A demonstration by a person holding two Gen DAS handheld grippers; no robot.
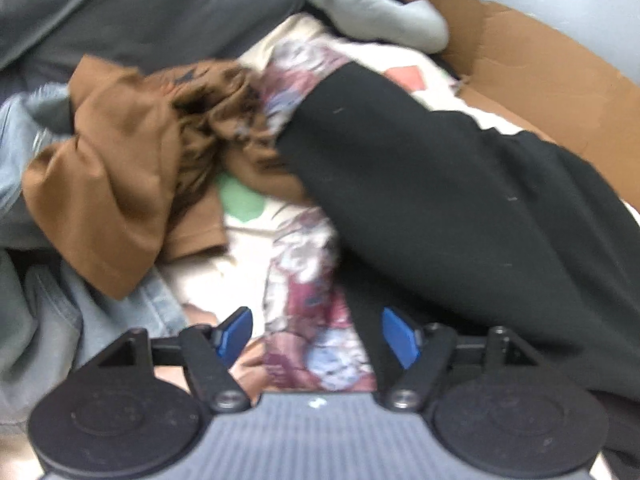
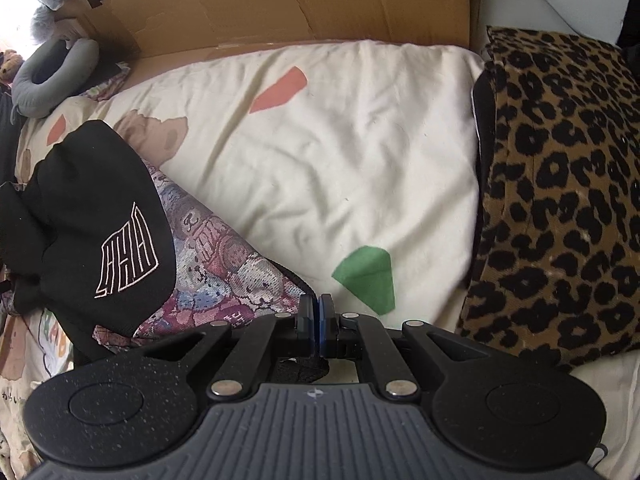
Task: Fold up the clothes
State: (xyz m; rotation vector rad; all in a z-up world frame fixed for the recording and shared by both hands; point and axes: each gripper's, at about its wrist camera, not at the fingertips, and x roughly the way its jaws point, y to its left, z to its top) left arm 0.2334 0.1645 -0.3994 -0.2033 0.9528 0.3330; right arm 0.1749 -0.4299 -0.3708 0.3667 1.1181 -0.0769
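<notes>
In the left wrist view my left gripper [image 1: 318,334] is open and empty, hovering over a patterned knit garment [image 1: 316,320] with pink and blue figures. A black garment [image 1: 440,200] lies across its right side and a crumpled brown garment [image 1: 120,184] lies to the left. In the right wrist view my right gripper [image 2: 319,320] is shut, with a dark edge of the patterned garment [image 2: 224,264] showing right beneath the pads; whether it is pinched I cannot tell. A black garment with a white embroidered logo [image 2: 100,216] lies on the patterned one, at the left.
All lies on a cream quilt [image 2: 340,160] with coloured patches. A leopard-print cushion [image 2: 560,200] stands at the right, cardboard [image 2: 300,4] along the back, a grey neck pillow [image 2: 52,76] at far left. Grey bedding [image 1: 140,12] and light denim [image 1: 60,320] lie at the left.
</notes>
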